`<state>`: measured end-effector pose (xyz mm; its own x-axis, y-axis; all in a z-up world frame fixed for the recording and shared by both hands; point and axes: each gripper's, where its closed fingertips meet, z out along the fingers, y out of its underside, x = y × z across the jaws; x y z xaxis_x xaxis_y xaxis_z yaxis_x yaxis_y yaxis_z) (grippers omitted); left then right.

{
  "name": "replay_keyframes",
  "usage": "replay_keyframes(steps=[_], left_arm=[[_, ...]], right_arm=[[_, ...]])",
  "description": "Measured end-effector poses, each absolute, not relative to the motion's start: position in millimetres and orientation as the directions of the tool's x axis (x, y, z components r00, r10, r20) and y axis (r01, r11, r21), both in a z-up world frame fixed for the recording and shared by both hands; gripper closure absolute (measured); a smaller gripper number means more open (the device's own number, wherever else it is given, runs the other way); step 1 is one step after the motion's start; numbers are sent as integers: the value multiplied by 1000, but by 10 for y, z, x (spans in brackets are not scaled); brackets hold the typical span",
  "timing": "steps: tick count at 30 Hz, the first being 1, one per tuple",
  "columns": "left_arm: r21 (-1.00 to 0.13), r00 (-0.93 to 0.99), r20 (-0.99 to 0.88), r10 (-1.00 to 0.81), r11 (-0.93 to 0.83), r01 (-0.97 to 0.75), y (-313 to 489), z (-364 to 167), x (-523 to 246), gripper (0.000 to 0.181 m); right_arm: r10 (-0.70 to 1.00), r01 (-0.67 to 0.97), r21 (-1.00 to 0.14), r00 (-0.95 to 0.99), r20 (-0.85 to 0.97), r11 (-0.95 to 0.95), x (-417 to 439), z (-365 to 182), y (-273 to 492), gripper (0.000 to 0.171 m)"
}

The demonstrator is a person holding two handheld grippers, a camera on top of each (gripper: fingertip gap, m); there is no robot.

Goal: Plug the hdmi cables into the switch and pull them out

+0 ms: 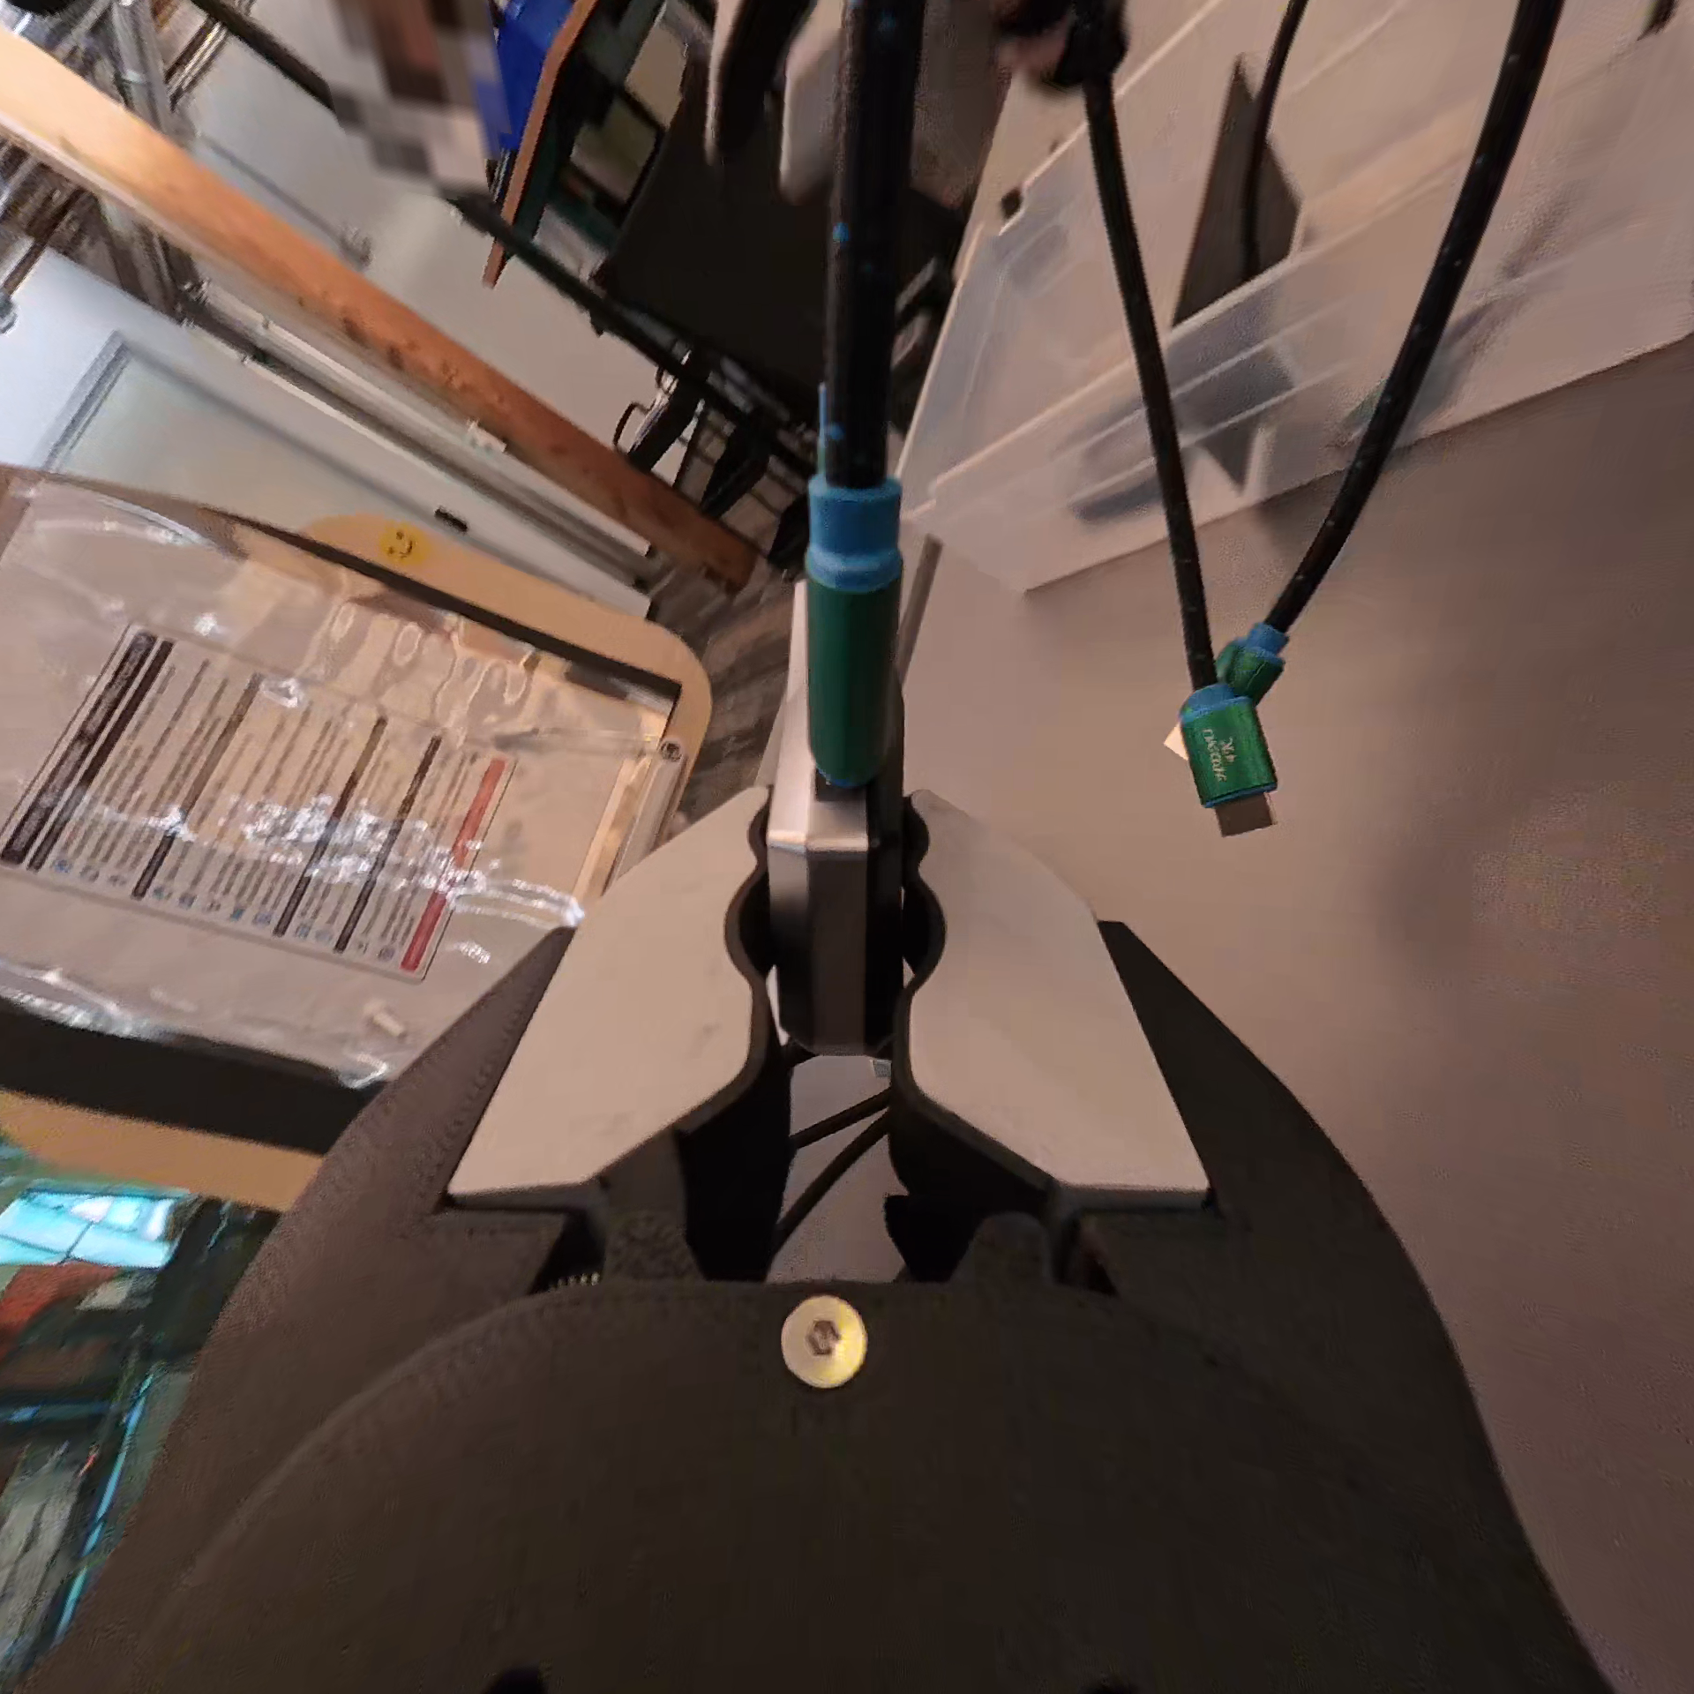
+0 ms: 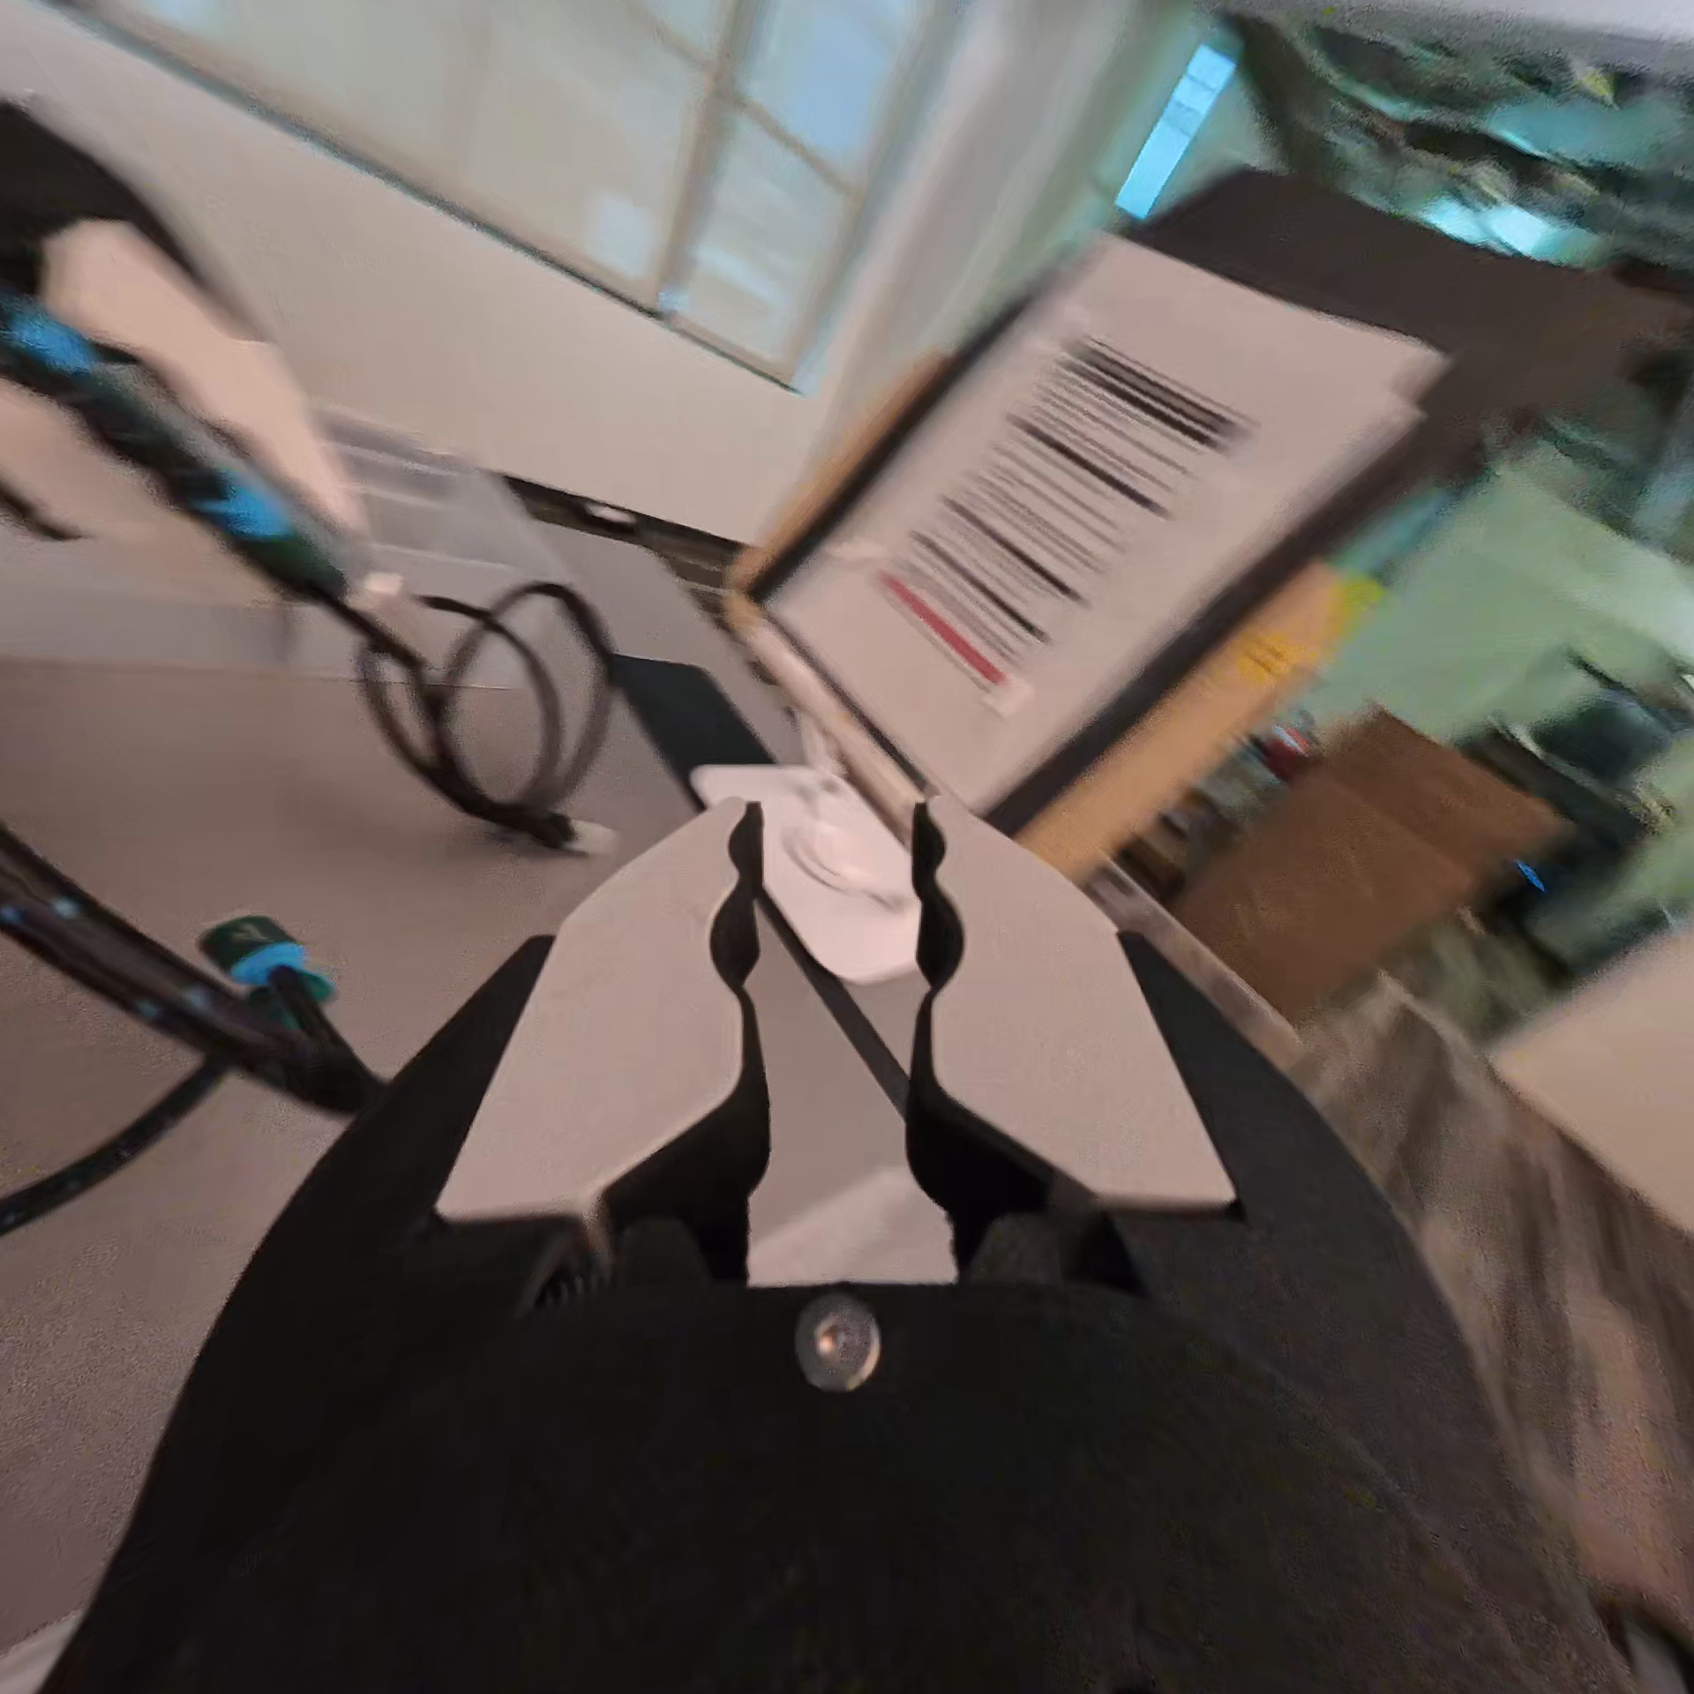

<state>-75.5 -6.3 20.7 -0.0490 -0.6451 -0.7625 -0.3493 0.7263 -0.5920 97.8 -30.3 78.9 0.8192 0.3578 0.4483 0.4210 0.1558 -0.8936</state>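
Switch, dangling cables beside

Grey metal switch edge-on, clamped between left gripper fingers. 1 green-blue plug on black cable seated in its top. 2 more green plugs dangle free nearby, metal tip bare.

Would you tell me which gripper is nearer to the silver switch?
Left. The left gripper is clamped on the switch itself; the right gripper is open, holds nothing, and no switch shows near it.
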Motion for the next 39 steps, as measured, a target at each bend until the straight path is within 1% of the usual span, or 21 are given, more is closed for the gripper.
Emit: replay_keyframes(steps=[1, 4, 6, 11, 14, 16, 17, 19, 22, 25, 28, 30, 33, 39], left_arm=[[-581, -33, -771, -636, 724, -372, 7, 192, -764, 158], [-567, 20, -785, -619, 705, -427, 186, 181, -789, 158], [-561, 56, -793, -607, 691, -456, 271, 212, -810, 159], [-562, 165, -810, -562, 666, -491, 403, 383, -876, 158], [-581, 214, -804, -554, 658, -480, 414, 475, -908, 159], [-588, 234, -802, -550, 657, -472, 407, 519, -919, 159], [-592, 242, -800, -549, 656, -467, 401, 533, -920, 159], [-598, 251, -796, -550, 653, -464, 392, 542, -915, 159], [-607, 271, -791, -549, 644, -466, 395, 532, -891, 159], [-617, 287, -783, -551, 634, -466, 389, 501, -849, 159], [-621, 309, -782, -541, 628, -469, 382, 471, -802, 159], [-614, 310, -788, -532, 635, -469, 363, 449, -770, 159], [-595, 302, -803, -514, 654, -467, 332, 418, -732, 159], [-581, 280, -812, -511, 667, -467, 294, 341, -675, 159]], right_arm=[[293, 394, -912, 863, 410, 116, 1236, 806, -333, 140], [152, 370, -925, 913, 380, 88, 1677, 945, -539, 140], [132, 358, -926, 919, 372, 123, 1675, 1132, -686, 140], [219, 301, -900, 900, 377, 314, 938, 1746, -988, 140], [352, 243, -917, 867, 352, 316, 274, 1879, -1046, 140], [455, 245, -929, 818, 352, 279, -189, 1820, -1058, 142], [491, 258, -936, 800, 346, 238, -377, 1751, -1044, 147], [537, 303, -942, 775, 334, 148, -667, 1574, -985, 150], [531, 341, -940, 800, 278, -22, -848, 1268, -802, 153], [496, 309, -937, 846, 195, -160, -858, 1001, -582, 155], [487, 301, -916, 862, 142, -266, -880, 738, -407, 145], [491, 283, -918, 864, 117, -280, -914, 659, -319, 139], [471, 267, -930, 873, 123, -252, -905, 649, -221, 134], [484, 246, -931, 871, 89, -271, -912, 550, -145, 139]])
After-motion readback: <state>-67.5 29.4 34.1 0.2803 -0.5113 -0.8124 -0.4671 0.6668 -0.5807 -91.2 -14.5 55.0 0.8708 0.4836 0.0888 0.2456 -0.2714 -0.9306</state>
